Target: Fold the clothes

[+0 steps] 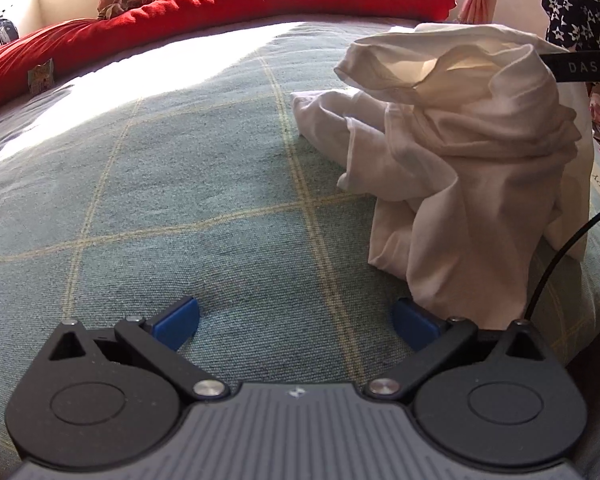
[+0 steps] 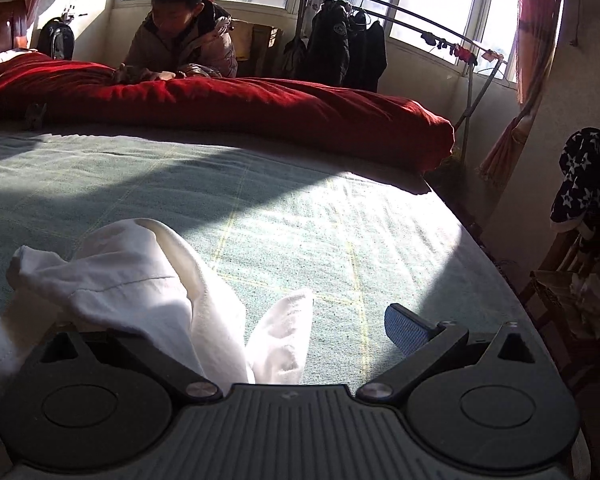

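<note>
A crumpled white garment (image 1: 460,168) stands in a raised heap on the green checked bed cover (image 1: 180,184), to the right in the left wrist view. My left gripper (image 1: 296,320) is open and low over the cover, its right blue pad (image 1: 416,322) touching the garment's lower edge, with nothing between its fingers. In the right wrist view the white garment (image 2: 140,280) drapes over the left side of my right gripper (image 2: 288,324) and hides that finger. The right finger pad (image 2: 404,328) stands wide out, so the gripper is open.
A red quilt (image 2: 260,108) lies along the far side of the bed, and a person (image 2: 184,36) leans on it. A clothes rack with dark jackets (image 2: 340,44) stands by the windows. At the right are a chair with star-patterned cloth (image 2: 588,184) and a black cable (image 1: 560,256).
</note>
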{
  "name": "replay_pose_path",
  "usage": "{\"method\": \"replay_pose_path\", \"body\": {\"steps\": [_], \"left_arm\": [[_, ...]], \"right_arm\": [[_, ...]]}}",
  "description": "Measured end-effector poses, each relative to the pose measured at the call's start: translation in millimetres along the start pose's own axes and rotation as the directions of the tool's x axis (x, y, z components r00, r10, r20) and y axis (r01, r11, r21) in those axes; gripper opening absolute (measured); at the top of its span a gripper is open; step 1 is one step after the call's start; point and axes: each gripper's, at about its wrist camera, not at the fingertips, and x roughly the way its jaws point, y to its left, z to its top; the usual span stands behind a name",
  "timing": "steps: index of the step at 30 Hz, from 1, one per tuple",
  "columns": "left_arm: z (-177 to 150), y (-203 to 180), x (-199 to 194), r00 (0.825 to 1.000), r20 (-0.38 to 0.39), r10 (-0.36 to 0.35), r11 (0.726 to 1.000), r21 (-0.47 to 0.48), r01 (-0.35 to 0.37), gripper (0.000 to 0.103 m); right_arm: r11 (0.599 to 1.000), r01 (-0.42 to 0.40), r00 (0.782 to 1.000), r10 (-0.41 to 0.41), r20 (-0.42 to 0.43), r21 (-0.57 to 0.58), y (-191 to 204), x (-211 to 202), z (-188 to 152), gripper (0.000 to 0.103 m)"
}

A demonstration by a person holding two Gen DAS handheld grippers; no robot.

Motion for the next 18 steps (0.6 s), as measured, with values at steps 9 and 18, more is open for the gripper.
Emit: {"method": "replay_pose_path", "body": {"steps": [9, 18], "left_arm": [[-1.4, 5.0, 1.0, 1.000, -0.004, -0.028, 1.000, -0.002, 0.028, 0.103], [14.5, 9.1, -22.6, 0.993, 0.110, -0.033, 0.996, 0.088, 0.024, 0.102]], "right_arm": [[0.998, -0.017, 0.999, 0.019, 0.032, -0.062, 21.4, -6.7, 4.3, 0.103], [0.985, 0.112, 0.991, -0.102, 0.084, -0.131, 16.9, 6.7, 28.7, 0.103]]}}
